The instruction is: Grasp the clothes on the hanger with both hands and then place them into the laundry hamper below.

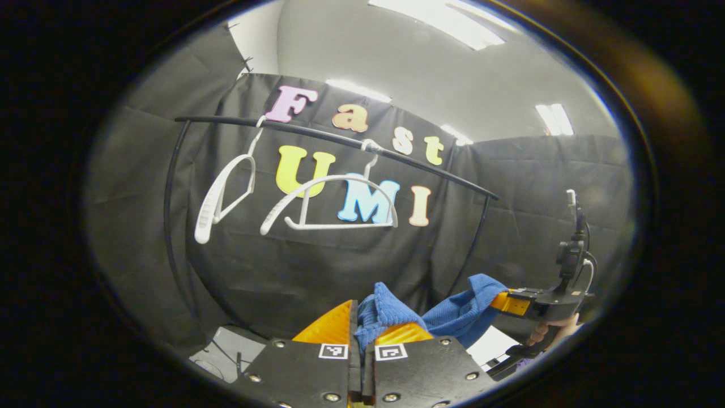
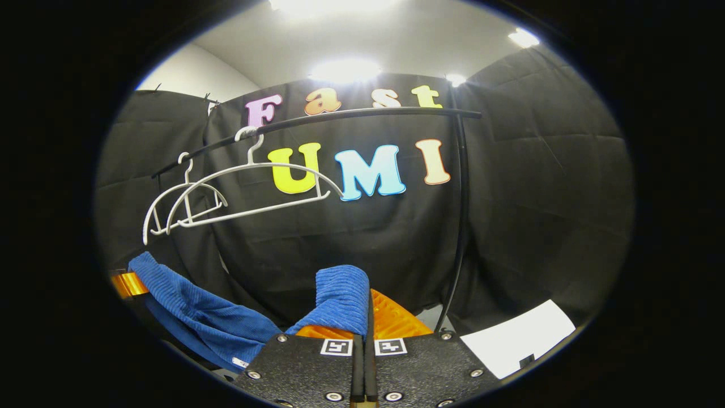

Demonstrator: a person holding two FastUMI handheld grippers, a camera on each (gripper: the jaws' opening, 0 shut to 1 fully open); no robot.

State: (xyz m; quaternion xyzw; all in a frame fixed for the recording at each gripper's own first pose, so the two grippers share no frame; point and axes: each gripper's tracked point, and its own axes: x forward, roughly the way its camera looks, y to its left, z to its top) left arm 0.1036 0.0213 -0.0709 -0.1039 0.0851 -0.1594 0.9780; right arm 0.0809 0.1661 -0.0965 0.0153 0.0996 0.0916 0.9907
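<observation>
Clothes: blue garment off the 2 hangers, stretched sideways between left gripper and right gripper, both clamped on it; hamper presumably below.

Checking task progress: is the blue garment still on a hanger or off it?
Off. Both hangers hang bare on the rail; the blue garment is pinched below.

A blue ribbed cloth hangs slack between the two grippers, one end bunched in each, sagging in the middle. Two white hangers are bare on the black rail, one toward the rail's end, the other nearer its middle, both above the cloth.
</observation>
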